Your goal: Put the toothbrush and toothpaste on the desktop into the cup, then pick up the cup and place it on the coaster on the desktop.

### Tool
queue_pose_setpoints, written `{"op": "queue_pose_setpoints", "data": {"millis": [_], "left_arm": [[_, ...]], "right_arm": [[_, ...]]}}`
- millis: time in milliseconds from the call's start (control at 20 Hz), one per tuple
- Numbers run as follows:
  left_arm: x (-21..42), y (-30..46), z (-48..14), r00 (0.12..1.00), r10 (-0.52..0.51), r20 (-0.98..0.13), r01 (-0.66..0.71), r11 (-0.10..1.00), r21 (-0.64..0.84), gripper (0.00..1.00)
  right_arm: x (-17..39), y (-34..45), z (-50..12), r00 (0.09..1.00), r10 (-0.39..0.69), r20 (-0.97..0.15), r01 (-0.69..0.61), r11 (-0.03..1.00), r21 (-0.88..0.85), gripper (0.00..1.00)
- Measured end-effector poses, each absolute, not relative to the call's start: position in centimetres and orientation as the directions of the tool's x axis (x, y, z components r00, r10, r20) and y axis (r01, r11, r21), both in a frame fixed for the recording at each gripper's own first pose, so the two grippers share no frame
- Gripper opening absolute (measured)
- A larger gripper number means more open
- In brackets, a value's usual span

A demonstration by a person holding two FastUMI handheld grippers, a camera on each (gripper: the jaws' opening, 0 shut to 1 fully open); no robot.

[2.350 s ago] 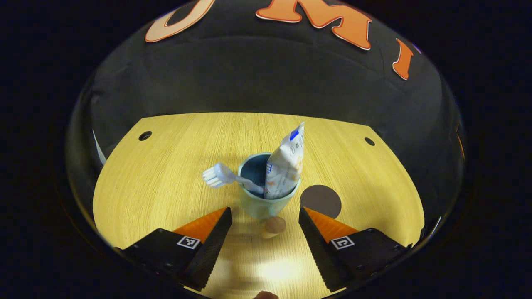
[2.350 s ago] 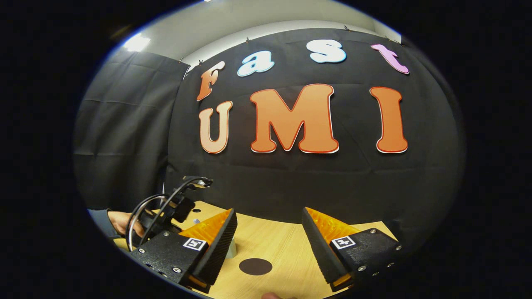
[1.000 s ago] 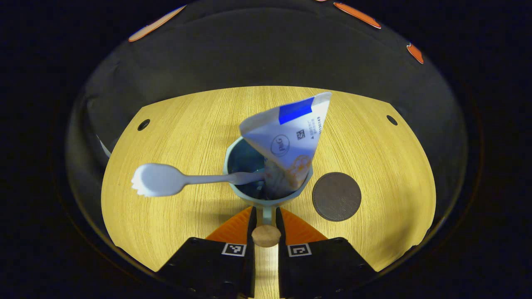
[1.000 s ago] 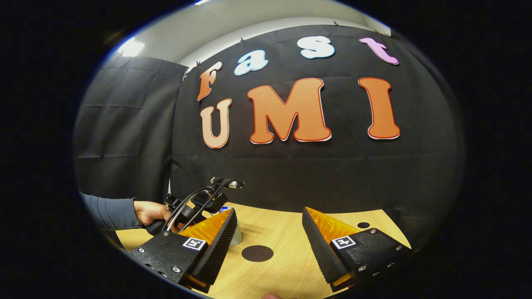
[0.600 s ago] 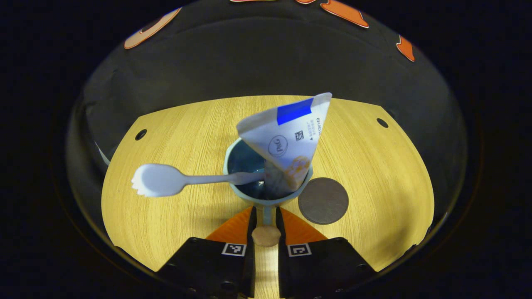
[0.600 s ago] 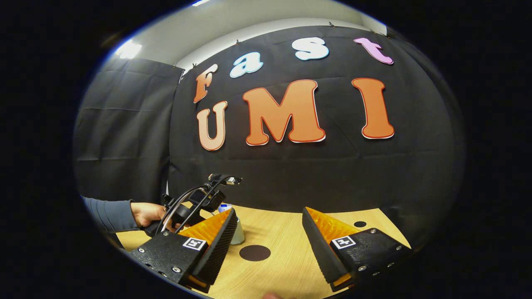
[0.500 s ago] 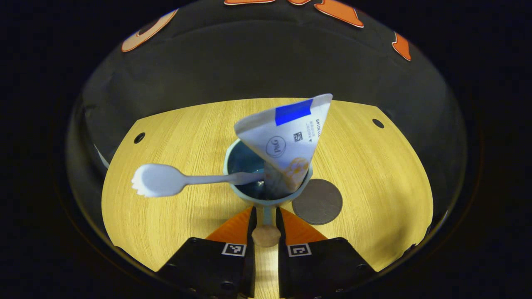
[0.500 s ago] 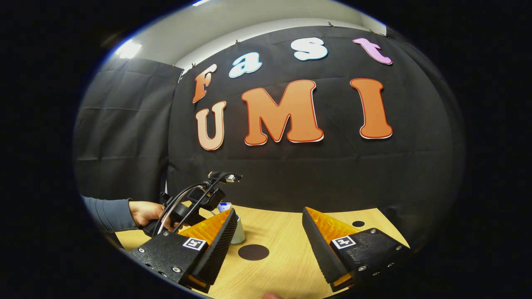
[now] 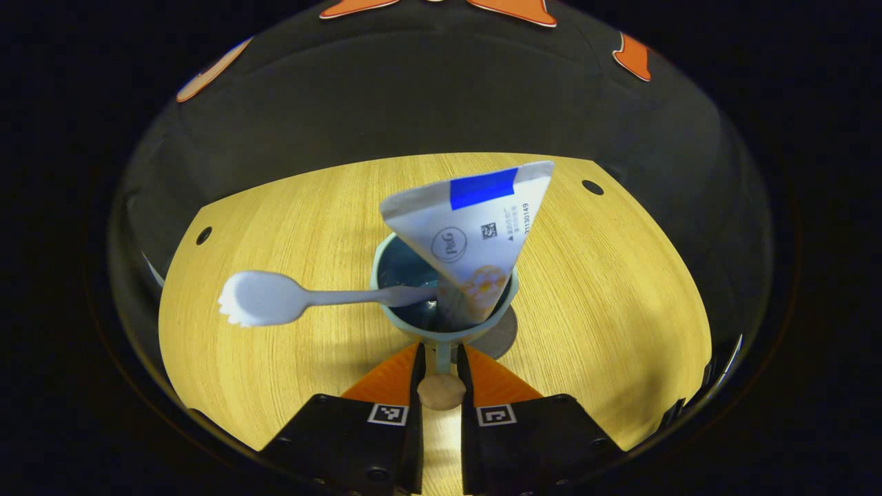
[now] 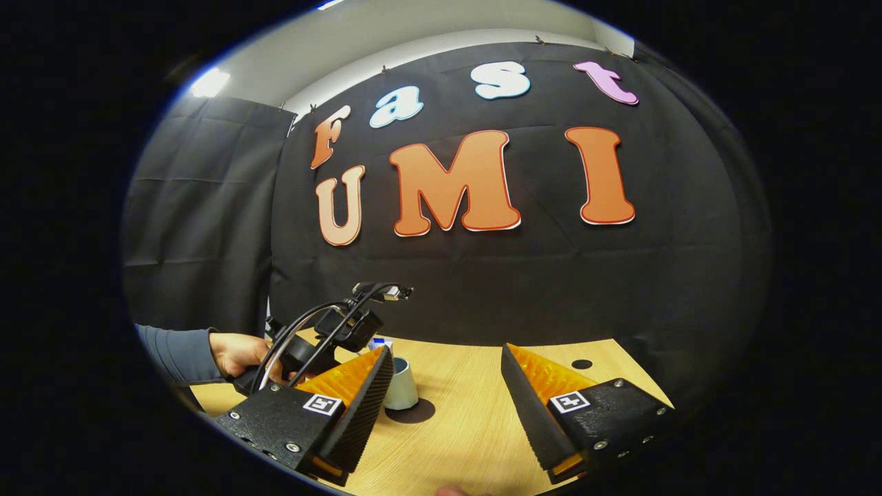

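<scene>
In the left gripper view a pale teal cup (image 9: 406,269) holds a white toothbrush (image 9: 256,308), head sticking out to the left, and a white toothpaste tube (image 9: 475,227) leaning right. My left gripper (image 9: 439,355) is shut on the cup's handle, just above its wooden knob (image 9: 441,390). The dark round coaster (image 9: 501,334) peeks out from under the cup's right side. In the right gripper view the cup (image 10: 402,387) sits over the coaster (image 10: 415,412); I cannot tell whether it touches. My right gripper (image 10: 446,368) stands open and holds nothing.
The wooden desktop (image 9: 606,289) has small round holes near its far corners (image 9: 592,187) (image 9: 203,235). Black cloth walls the booth behind it. In the right gripper view a hand (image 10: 234,351) with a grey-blue sleeve holds the left gripper (image 10: 331,337).
The left gripper closed on the cup's handle, then carried the cup rightward until it covers most of the coaster. The right gripper has stayed open and barely moved.
</scene>
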State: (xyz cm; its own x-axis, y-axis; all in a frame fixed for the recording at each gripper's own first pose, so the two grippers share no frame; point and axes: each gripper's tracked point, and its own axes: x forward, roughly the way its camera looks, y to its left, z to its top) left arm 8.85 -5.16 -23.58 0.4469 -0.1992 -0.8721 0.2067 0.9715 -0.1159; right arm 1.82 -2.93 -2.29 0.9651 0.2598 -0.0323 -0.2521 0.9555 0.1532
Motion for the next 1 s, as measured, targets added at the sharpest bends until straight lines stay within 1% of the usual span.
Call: {"op": "queue_pose_setpoints", "data": {"millis": [250, 400, 500, 650, 750, 850, 1000], "left_arm": [[9.1, -5.0, -23.7, 0.411, -0.220, -0.885, 0.220, 0.966, -0.138, 0.22], [9.1, -5.0, -23.2, 0.406, -0.221, -0.887, 0.231, 0.964, -0.135, 0.22], [8.8, -5.3, -22.8, 0.400, -0.269, -0.876, 0.251, 0.952, -0.177, 0.28], [9.3, -5.0, -21.8, 0.444, -0.281, -0.851, 0.265, 0.948, -0.175, 0.67], [8.9, -5.2, -21.7, 0.478, -0.283, -0.832, 0.278, 0.947, -0.162, 0.88], [8.8, -4.8, -21.1, 0.499, -0.302, -0.812, 0.283, 0.943, -0.177, 1.00], [8.6, -4.8, -20.7, 0.545, -0.328, -0.771, 0.304, 0.935, -0.183, 0.99]], "right_arm": [[1.8, -3.8, -3.9, 0.968, 0.241, -0.073, -0.226, 0.960, 0.163, 0.94], [1.7, -4.0, -4.3, 0.968, 0.238, -0.084, -0.221, 0.960, 0.172, 0.94], [1.8, -4.0, -4.4, 0.968, 0.236, -0.088, -0.218, 0.960, 0.174, 0.94], [2.3, -4.3, -4.5, 0.970, 0.223, -0.096, -0.204, 0.963, 0.174, 0.94], [2.4, -4.2, -4.4, 0.970, 0.222, -0.101, -0.200, 0.962, 0.187, 0.94], [2.7, -4.3, -3.9, 0.974, 0.208, -0.092, -0.189, 0.965, 0.180, 0.94], [3.0, -4.0, -3.2, 0.980, 0.185, -0.076, -0.171, 0.973, 0.156, 0.94]]}}
